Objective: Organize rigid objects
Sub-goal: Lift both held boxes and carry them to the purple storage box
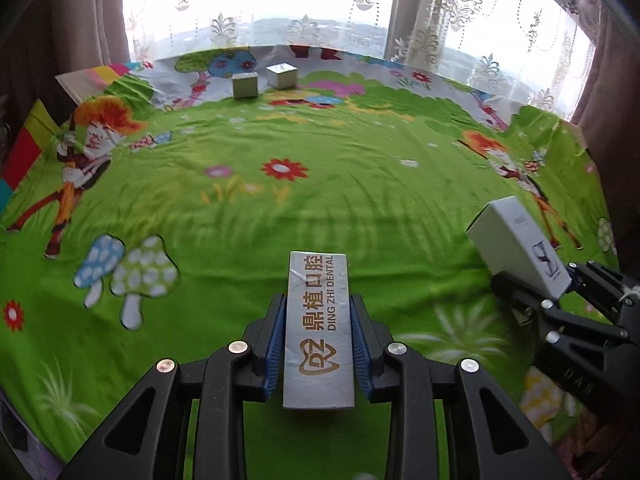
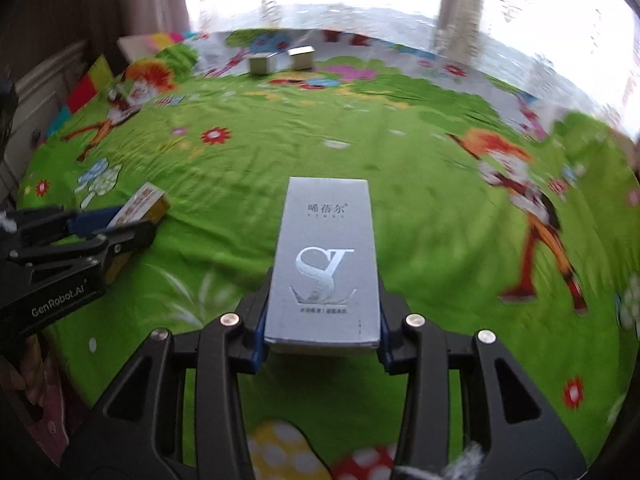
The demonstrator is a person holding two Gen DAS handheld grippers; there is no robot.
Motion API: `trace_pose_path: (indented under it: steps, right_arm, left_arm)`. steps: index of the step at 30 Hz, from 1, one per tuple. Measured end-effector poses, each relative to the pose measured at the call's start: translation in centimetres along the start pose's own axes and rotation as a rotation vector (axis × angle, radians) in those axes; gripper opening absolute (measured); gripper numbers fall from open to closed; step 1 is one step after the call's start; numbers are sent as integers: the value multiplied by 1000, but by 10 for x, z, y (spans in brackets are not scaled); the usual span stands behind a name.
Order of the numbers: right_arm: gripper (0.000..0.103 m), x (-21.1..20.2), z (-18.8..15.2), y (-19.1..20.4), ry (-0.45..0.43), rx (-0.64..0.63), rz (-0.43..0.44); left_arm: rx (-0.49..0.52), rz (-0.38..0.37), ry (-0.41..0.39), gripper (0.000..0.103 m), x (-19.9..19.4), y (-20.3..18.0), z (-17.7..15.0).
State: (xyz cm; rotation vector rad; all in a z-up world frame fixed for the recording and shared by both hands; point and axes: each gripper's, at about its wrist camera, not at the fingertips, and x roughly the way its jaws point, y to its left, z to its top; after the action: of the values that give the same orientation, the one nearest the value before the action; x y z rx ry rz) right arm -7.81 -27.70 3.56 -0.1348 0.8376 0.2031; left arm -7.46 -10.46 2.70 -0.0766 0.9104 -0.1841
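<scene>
1. The left gripper (image 1: 319, 330) has its blue-padded fingers (image 1: 275, 344) clamped on the long sides of a narrow grey box printed "DING ZHI DENTAL" (image 1: 319, 320), held lengthwise and pointing toward the far edge of the bed.
2. In the right wrist view that same dental box (image 2: 140, 208) shows at the left, with a golden end face, sticking out of the left gripper (image 2: 120, 232) above the sheet near the bed's near left part.
3. The right gripper (image 2: 322, 320) grips a wider silver box with a large "SL" logo (image 2: 325, 264); its fingers (image 2: 260, 332) press against both long sides, and the box lies flat and points toward the far edge.
4. From the left wrist view the SL box (image 1: 516, 248) appears at the right, tilted, its rear end held in the right gripper (image 1: 536, 292) over the near right part of the bed.
5. The bed (image 1: 320, 200) is covered by a bright green cartoon sheet with flowers, mushrooms and figures.
6. Two small pale cube-shaped boxes, the left cube (image 1: 245, 85) and the right cube (image 1: 281, 76), sit close together but apart, near the middle of the bed's far edge.
7. Behind the far edge hangs a lace curtain (image 1: 360, 8) over a bright window.
</scene>
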Motion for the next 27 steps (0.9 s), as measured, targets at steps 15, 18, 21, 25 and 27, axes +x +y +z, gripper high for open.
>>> trace_pose_path:
  steps: [15, 18, 21, 25, 27]
  right_arm:
    - [45, -175, -9, -2, -717, 119, -186]
    - [45, -200, -14, 3, -813, 115, -215]
    - [45, -219, -16, 6, -869, 98, -227]
    - [45, -233, -15, 16, -898, 73, -228]
    - [45, -234, -12, 18, -903, 66, -222]
  left_arm:
    - [179, 13, -635, 32, -180, -75, 15]
    - [227, 20, -750, 32, -208, -88, 10]
    - [266, 10, -801, 32, -224, -100, 5]
    - [280, -1, -826, 32, -233, -107, 3]
    - [281, 1, -834, 32, -239, -103, 0]
